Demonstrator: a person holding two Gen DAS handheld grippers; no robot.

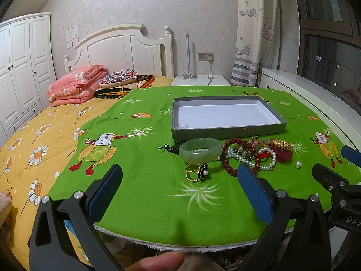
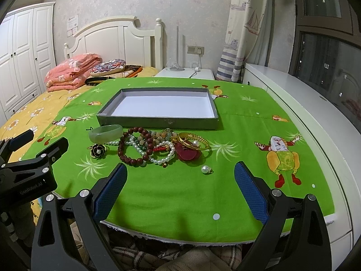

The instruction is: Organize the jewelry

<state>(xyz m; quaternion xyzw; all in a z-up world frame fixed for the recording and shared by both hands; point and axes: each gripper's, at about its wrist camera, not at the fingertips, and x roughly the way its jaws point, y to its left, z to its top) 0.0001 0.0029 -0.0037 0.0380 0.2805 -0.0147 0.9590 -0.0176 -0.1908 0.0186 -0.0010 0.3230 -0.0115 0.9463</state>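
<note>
Spread tongs [image 2: 179,171] before jewelry heap [image 2: 155,145]

A matt green printed cloth [image 2: 180,192] covers the worktop. The grey box [image 2: 158,122] looks like matt cardboard with a smooth white paper lining. The pale green bangle [image 2: 106,133] is glossy and stone-like, the pearl beads [image 2: 162,160] shiny, the gold bracelet [image 2: 196,141] polished metal. The tongs' blue pads [image 2: 110,192] are textured.

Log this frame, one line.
left tool open | right tool open | tray empty | jewelry piled on cloth
</note>
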